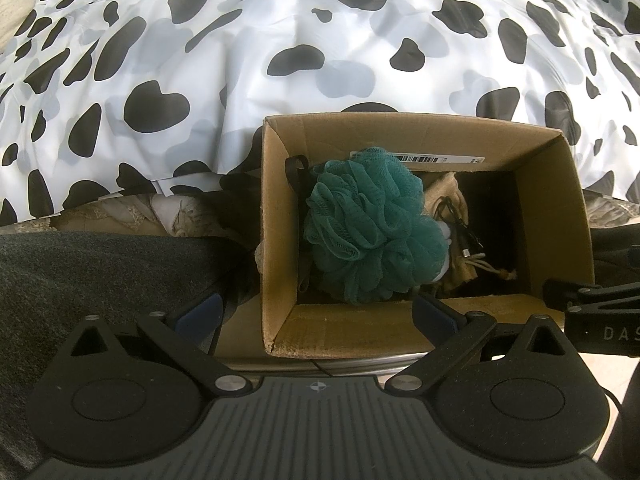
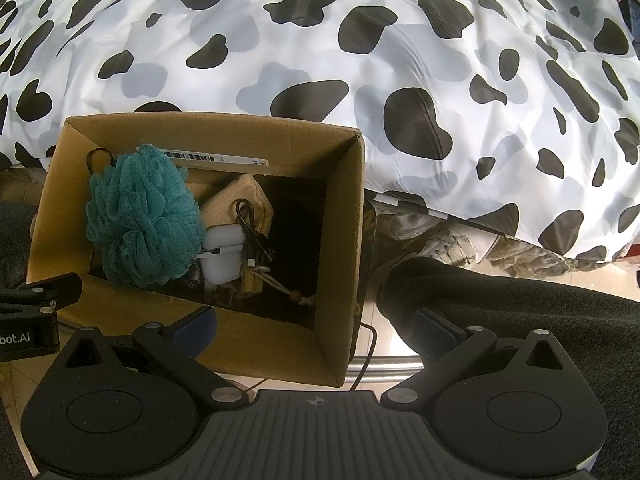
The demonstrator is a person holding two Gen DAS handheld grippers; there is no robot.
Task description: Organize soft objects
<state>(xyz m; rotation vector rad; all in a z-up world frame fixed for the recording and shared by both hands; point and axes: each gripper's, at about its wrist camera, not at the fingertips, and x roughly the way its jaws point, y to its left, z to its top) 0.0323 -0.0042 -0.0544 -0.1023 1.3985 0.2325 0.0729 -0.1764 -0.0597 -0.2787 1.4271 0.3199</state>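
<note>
Left wrist view
- Cardboard box (image 1: 552, 216): open-topped, just beyond the left gripper (image 1: 316, 316), against the cow-print bedding (image 1: 280, 40).
- Teal bath pouf (image 1: 368, 232): inside the box, left part, ahead of the gripper and apart from its fingers.
- Tan pouch (image 1: 448, 196): in the box right of the pouf, black cable (image 1: 460, 224) lying on it.
- Left gripper state: jaws spread wide, empty; right finger at the box's near wall, though contact cannot be told.
- Right gripper (image 1: 592, 304): only partly seen at the right edge; opening not readable here.

Right wrist view
- Box (image 2: 340, 240): ahead and left of the right gripper (image 2: 316, 320).
- Pouf (image 2: 144, 220): far-left in the box, well apart from this gripper.
- White case (image 2: 220, 256): just beside the pouf, right of it.
- Right gripper state: jaws wide, holding nothing; left finger in front of the box's near wall.
- Person's dark-trousered leg (image 2: 500, 292): right of the box.
</note>
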